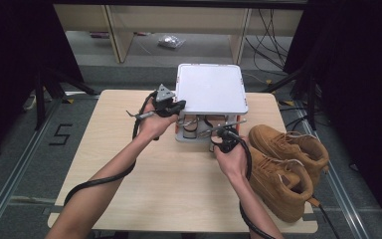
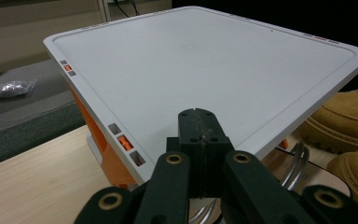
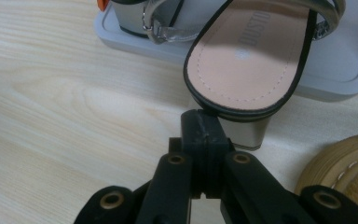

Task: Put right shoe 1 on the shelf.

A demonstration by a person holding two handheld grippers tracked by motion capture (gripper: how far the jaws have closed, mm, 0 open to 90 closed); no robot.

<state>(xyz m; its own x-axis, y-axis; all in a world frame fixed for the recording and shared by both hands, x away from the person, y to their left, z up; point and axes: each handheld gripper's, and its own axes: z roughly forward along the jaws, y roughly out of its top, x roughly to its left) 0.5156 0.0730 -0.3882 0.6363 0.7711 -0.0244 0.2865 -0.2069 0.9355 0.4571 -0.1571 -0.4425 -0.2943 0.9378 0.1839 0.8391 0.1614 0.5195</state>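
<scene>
A small shoe rack with a white top shelf (image 1: 210,88) (image 2: 205,60) and orange side posts stands at the table's far edge. On its grey lower shelf (image 3: 340,74) lies a silver strappy sandal (image 3: 251,51) with a beige insole; its block heel juts over the shelf's front edge. My left gripper (image 1: 179,105) (image 2: 198,114) is shut with nothing in it, its tip over the top shelf's front left corner. My right gripper (image 1: 218,133) (image 3: 200,116) is shut too, with its tip right at the sandal's heel rim; I cannot tell whether it touches.
A pair of tan boots (image 1: 283,164) (image 3: 349,168) stands on the wooden table (image 1: 169,184) just right of my right hand. Cables trail from both grippers over the table. Beyond the table, a small plastic bag (image 2: 11,88) lies on the grey floor.
</scene>
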